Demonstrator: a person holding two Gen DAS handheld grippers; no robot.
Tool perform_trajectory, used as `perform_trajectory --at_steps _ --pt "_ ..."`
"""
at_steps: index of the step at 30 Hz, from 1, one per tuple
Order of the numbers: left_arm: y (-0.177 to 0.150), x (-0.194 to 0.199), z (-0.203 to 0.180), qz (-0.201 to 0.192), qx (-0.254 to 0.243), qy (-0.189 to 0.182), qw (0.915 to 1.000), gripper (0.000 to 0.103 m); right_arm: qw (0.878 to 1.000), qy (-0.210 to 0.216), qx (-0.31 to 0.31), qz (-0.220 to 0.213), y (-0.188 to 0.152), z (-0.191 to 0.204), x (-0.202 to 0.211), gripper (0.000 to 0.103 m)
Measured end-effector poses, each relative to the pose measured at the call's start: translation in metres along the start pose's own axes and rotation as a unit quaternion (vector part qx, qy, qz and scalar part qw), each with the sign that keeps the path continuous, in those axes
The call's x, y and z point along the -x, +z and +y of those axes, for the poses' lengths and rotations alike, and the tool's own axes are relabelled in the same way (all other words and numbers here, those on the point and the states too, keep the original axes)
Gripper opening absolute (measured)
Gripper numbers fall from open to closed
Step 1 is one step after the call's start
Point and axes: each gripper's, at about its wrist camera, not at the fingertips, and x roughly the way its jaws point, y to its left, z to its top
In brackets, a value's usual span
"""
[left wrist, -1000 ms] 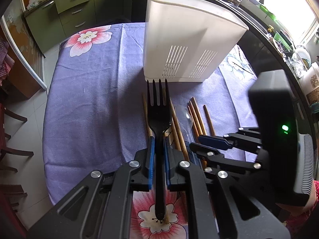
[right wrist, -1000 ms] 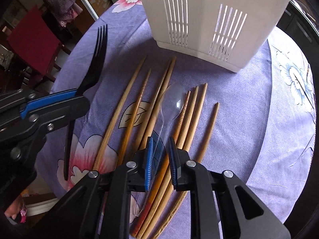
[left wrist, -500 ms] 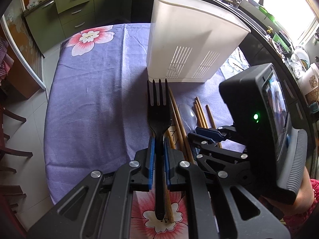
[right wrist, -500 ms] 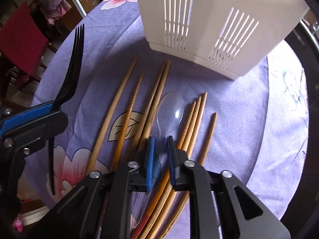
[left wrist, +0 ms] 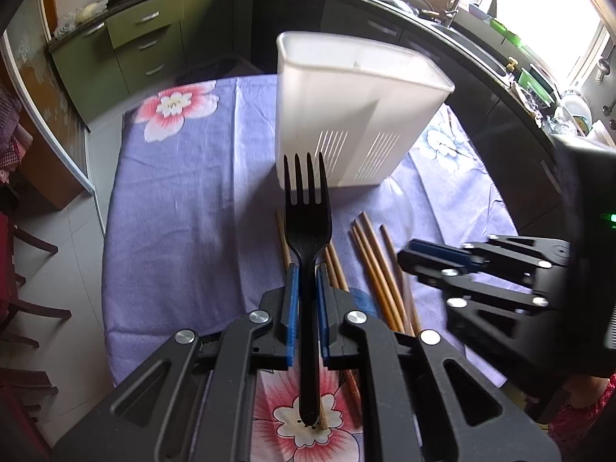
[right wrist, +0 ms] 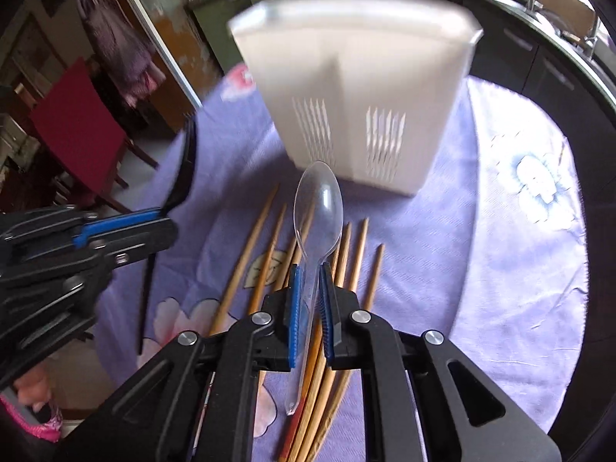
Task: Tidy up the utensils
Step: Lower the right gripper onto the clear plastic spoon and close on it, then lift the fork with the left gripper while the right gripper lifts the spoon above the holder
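Basically, left gripper (left wrist: 306, 300) pinches the black fork (left wrist: 308, 223), right gripper (right wrist: 310, 308) pinches the clear spoon (right wrist: 317, 208). White caddy (left wrist: 354, 115) stands just ahead (two compartments); each should clear the rim before lowering, handle first.

Two handheld grippers angle steeply downward side by side. The left gripper (left wrist: 307, 288) has its blue-padded jaws clamped on the handle of a black plastic fork (left wrist: 308, 231); the right gripper (right wrist: 310, 296) pinches the stem of a clear plastic spoon (right wrist: 317, 208), raised off the surface.
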Motion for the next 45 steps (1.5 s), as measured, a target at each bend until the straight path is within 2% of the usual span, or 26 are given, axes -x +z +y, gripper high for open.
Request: perform_trajectory --at_steps 9,13,20,25,29,34,39,45 --pt "0.021 0.036 -0.013 -0.035 -0.011 -0.001 0.9993 0.009 0.996 0.029 -0.006 -0.081 0.004 -0.015 0.078 0.009" --pt "0.042 0.062 -0.018 -0.066 -0.011 -0.006 0.9977 0.009 0.993 0.038 -0.014 -0.115 0.02 -0.024 0.108 0.009" --pt "0.088 0.091 -0.025 -0.131 -0.016 -0.009 0.9912 0.009 0.978 0.06 -0.025 -0.197 0.076 -0.034 0.161 0.009" --pt "0.125 0.096 -0.028 -0.196 -0.013 -0.021 0.9803 0.009 0.964 0.045 -0.033 -0.258 0.123 -0.041 0.18 0.009" --pt "0.148 0.083 -0.03 -0.269 -0.019 -0.004 0.963 0.009 0.955 0.029 -0.043 -0.291 0.143 -0.055 0.185 0.009" --pt "0.162 0.055 -0.032 -0.311 -0.025 0.02 0.9497 0.009 0.951 0.016 -0.052 -0.303 0.163 -0.071 0.173 0.009" --pt "0.158 0.025 -0.024 -0.301 -0.014 0.009 0.9534 0.009 0.952 0.004 -0.048 -0.303 0.169 -0.078 0.15 0.009" --pt "0.146 0.006 -0.02 -0.293 -0.019 0.014 0.9558 0.009 0.954 -0.008 -0.038 -0.298 0.169 -0.072 0.12 0.009"
